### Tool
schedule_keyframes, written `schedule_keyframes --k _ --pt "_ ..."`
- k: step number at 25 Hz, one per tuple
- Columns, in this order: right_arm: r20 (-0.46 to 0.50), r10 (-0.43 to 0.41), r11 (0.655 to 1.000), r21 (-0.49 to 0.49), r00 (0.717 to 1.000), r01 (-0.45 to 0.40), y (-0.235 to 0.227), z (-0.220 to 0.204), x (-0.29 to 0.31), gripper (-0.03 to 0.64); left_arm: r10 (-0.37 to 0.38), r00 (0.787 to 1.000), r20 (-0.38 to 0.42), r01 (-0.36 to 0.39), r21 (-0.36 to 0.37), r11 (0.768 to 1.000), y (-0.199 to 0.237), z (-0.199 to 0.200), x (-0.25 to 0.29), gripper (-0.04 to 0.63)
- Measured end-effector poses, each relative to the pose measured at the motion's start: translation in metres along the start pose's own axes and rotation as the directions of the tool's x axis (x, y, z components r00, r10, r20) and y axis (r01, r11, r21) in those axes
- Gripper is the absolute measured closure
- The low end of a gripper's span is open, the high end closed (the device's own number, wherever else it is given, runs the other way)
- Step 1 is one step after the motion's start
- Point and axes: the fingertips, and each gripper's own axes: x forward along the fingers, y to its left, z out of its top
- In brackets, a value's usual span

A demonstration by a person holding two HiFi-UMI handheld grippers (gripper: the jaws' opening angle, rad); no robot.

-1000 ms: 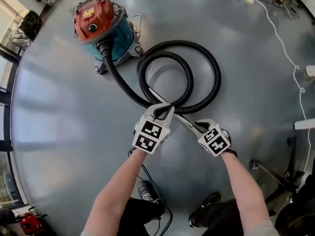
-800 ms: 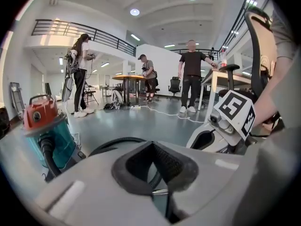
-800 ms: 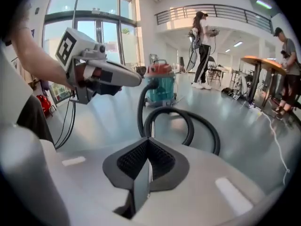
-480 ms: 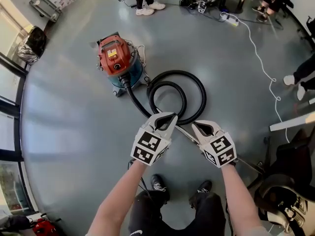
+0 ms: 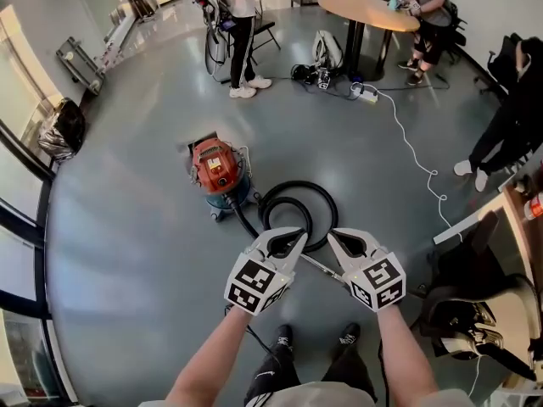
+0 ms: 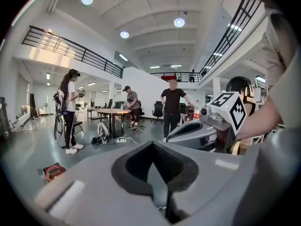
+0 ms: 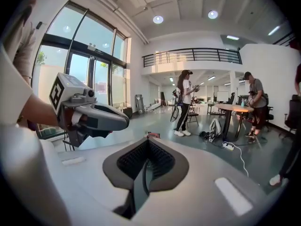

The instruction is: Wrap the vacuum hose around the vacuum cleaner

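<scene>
The red-topped vacuum cleaner [image 5: 219,170] stands on the grey floor, far below me. Its black hose [image 5: 299,185] lies in a double loop to its right, with a silver wand [image 5: 316,266] running out under my hands. My left gripper [image 5: 299,235] and right gripper [image 5: 332,235] hang side by side high above the loop, both shut and holding nothing. The left gripper view has its jaws [image 6: 152,146] together, the right gripper [image 6: 197,133] beside them and the vacuum [image 6: 54,172] low on the left. In the right gripper view the jaws [image 7: 148,141] are together too.
A round table [image 5: 369,11] with a seated person stands at the back. Another person [image 5: 242,24] stands near it, and a third [image 5: 509,117] at the right. A white cable [image 5: 416,164] trails across the floor. A dark chair [image 5: 462,320] sits at my right, glass walls at my left.
Both grippers have risen well away from the floor, leaving the hose loop and the wand where they lay. The vacuum and hose now look much smaller and farther off.
</scene>
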Motion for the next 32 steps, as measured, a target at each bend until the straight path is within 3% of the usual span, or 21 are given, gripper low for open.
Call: schedule_keyframes --k 6,11,32 --pt "0.144 -0.085 0.996 0.024 0.986 0.082 0.041 0.092 -0.053 0.594 -0.043 0.995 0.087 0.040 0.035 0.999 -0.025 0.068 -0.059 0.595" --pt "0.227 -0.079 0.997 0.000 0.971 0.081 0.061 0.135 -0.076 0.592 -0.042 0.988 0.151 0.040 0.022 0.999 -0.035 0.095 -0.086 0.595" --pt "0.297 -0.015 1.000 0.000 0.955 0.016 0.072 0.151 -0.084 0.592 0.009 0.977 0.212 -0.016 0.033 0.999 -0.043 0.122 -0.098 0.595"
